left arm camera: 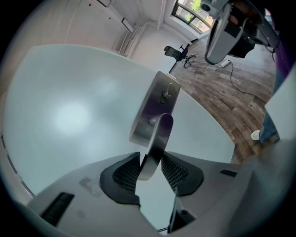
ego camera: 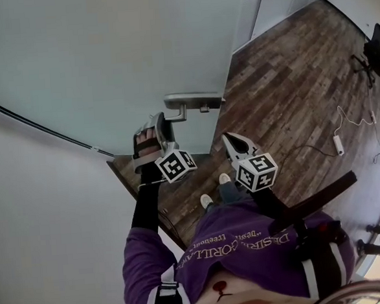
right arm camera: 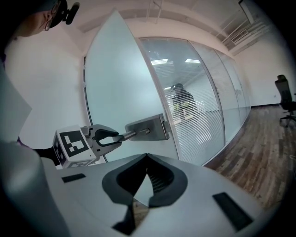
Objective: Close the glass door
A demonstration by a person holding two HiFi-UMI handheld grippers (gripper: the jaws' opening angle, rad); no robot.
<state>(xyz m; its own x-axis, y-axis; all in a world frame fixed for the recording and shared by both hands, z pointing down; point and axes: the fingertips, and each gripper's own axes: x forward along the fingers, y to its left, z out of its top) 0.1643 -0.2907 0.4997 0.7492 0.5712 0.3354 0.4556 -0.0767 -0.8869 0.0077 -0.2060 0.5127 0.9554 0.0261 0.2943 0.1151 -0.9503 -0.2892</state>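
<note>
Two claws: my left gripper (ego camera: pixel 164 121) clamps the handle (ego camera: pixel 190 102) of the open glass door (ego camera: pixel 105 56), and my right gripper (ego camera: pixel 230 139), just right, is closed and empty. Next, I judge, a steady swing shuts it.

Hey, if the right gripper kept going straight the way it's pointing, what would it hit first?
Most likely the door, near its handle plate. Nothing shows between the right gripper and it, though depth is unclear.
</note>
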